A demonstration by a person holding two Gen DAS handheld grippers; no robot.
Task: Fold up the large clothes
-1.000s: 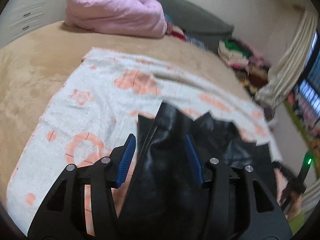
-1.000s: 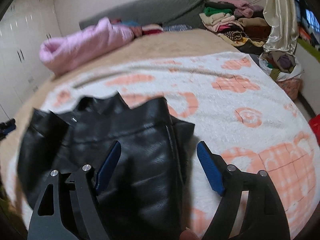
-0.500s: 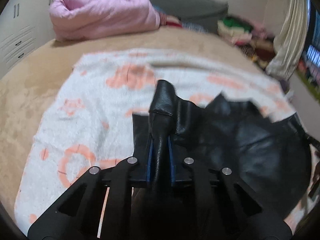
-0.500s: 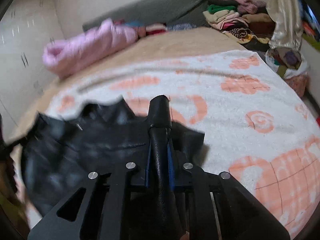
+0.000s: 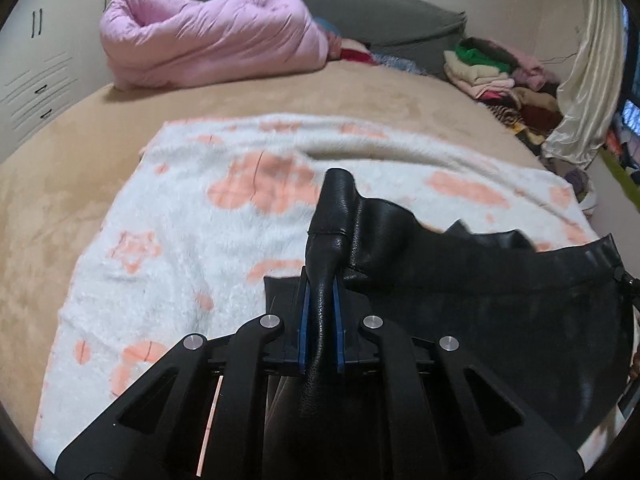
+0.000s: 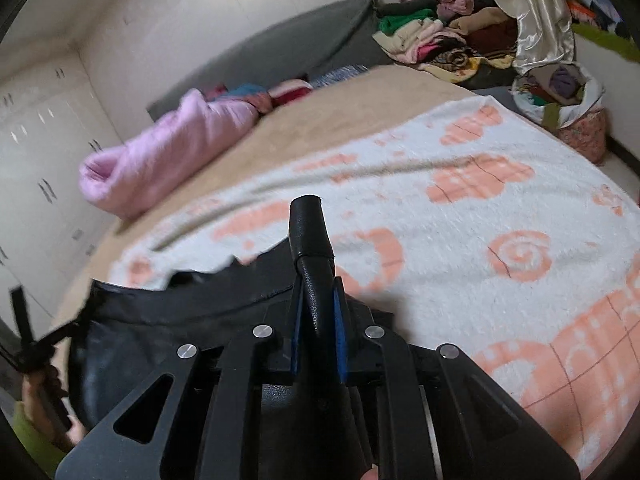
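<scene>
Since a second earlier, when both pairs of jaws stood wide open over the garment, we had closed each of them on a fold of it and lifted. Our left gripper (image 5: 320,320) pinched a rolled ridge of the black leather garment (image 5: 500,300), its blue pads pressed tight against the leather, the ridge rising past the fingertips toward the centre of the frame. Our right gripper (image 6: 318,320) was clamped in the same way on another ridge of the black leather garment (image 6: 180,320), which stood up above the jaws in mid-frame. The garment hung stretched between the two grips, spreading across the lower right of the left wrist view and the lower left of the right wrist view, over a white blanket with orange patterns (image 5: 180,220) laid on the tan bed (image 5: 48,184). A rolled pink quilt (image 5: 212,40) lay at the upper left of the left view, against the grey headboard (image 5: 380,8). A pile of folded clothes (image 6: 440,36) sat at the upper right of the right view, beside a pale curtain (image 6: 536,12).
</scene>
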